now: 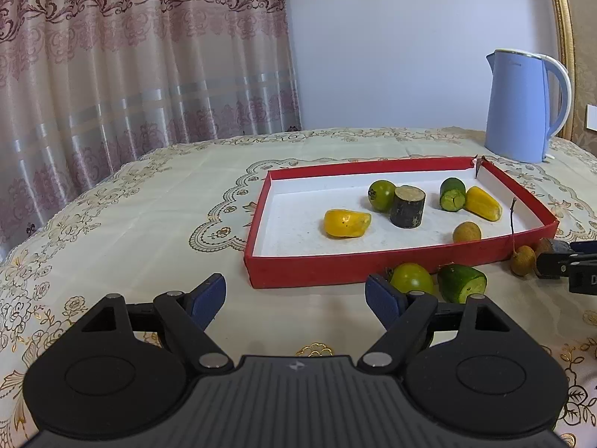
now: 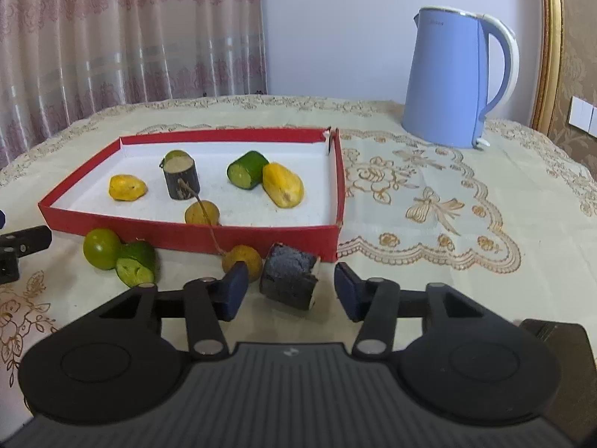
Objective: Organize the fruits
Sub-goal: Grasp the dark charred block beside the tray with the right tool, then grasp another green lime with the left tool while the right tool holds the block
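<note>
From the left wrist view, the left hand-held gripper waits spread and empty over the counter, short of the red tray. From the right wrist view, the right hand-held gripper straddles the dark cane piece outside the tray, pads not yet touching, likely lining up to lift it in.

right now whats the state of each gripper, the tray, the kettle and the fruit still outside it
left gripper: open, nothing between its fingers
right gripper: open around the dark cut piece, pads not touching it
red tray: lidless, six pieces inside
blue kettle: upright, lid down
green round fruit: outside the tray
cut green piece: outside, on its side
stemmed brown fruit: outside the tray
</note>
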Available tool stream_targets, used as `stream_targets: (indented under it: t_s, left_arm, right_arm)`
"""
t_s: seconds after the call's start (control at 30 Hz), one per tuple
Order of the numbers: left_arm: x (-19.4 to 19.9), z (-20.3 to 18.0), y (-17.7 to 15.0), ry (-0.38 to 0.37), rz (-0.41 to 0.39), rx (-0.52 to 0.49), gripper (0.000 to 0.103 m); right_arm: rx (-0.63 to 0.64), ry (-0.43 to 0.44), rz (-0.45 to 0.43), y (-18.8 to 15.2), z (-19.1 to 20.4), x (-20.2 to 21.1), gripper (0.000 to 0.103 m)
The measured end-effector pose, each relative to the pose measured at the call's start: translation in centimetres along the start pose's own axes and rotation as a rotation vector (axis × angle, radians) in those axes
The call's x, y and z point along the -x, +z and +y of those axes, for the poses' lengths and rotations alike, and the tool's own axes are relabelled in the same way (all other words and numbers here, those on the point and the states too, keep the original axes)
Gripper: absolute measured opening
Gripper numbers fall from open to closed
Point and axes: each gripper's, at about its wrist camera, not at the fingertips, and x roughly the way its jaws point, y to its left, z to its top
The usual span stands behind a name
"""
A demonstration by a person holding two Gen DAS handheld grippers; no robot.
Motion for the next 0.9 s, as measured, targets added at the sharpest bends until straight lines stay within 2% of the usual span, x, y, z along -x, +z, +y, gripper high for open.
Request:
stream_targets:
  t_s: [0.17,0.47,0.77,0.9]
  left_arm:
    - [0.0,-0.1,0.0,-0.002,0.002,0.004,0.082]
    - [0.2,-0.1,0.0,-0.009,-0.012,0.001,0.082]
    - [0.9,-0.6,-0.2,-0.128,-0.052,0.008,0.082]
    - [0.5,-1.3,-0.3,-0.129,-0.037,0.018,0.082]
  right_arm:
    - [0.0,-0.007,0.012,0.1,0.2,-0.5,0.033]
    - [0.002,0.011,0.001,-0.3,0.1,0.3,0.032]
    - [-0.023,0.05,-0.047,-0.4,-0.4,2.2,0.032]
    - [-0.043,0.06,-0.045,-0.6,-0.8,2.2,0.032]
